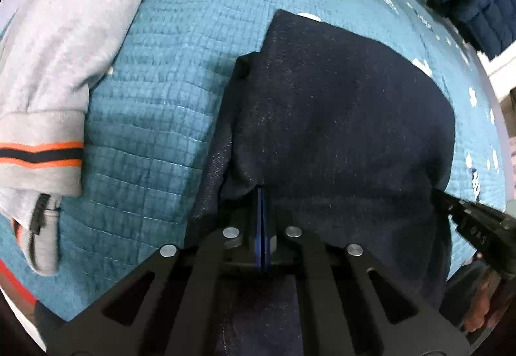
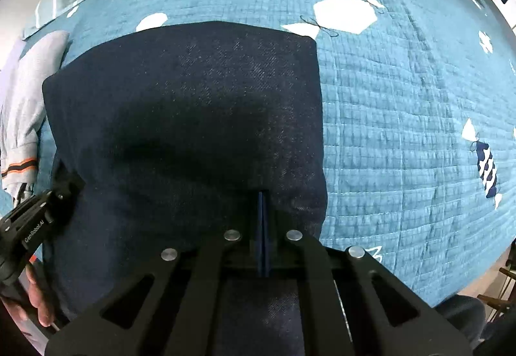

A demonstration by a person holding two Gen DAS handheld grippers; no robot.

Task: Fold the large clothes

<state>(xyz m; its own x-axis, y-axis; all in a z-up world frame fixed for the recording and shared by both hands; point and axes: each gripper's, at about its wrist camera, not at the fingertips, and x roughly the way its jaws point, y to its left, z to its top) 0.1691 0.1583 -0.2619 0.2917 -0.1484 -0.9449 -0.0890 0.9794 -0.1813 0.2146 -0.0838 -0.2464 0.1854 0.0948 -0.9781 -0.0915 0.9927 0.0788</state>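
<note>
**Both claws pinch the near edge of a dark denim garment on a teal quilt**

Left wrist view: your left gripper (image 1: pixel 262 194) has its jaws closed flat together on the near edge of the dark navy denim garment (image 1: pixel 338 117), close to the garment's left corner. The cloth runs away from the claw across the teal quilt (image 1: pixel 154 91), its long axis pointing straight ahead, with folded layers showing along its left side. A grey sweatshirt (image 1: pixel 54 65) with orange and black stripes lies well left of the garment. Your right gripper's body shows at the garment's right edge.

Right wrist view: your right gripper (image 2: pixel 262 198) is likewise shut on the same near edge, beside the garment's right corner. The garment (image 2: pixel 187 104) spreads ahead and leftward from this claw. Each claw holds its own corner, so the coming fold likely carries this edge forward toward the garment's far edge.
</note>
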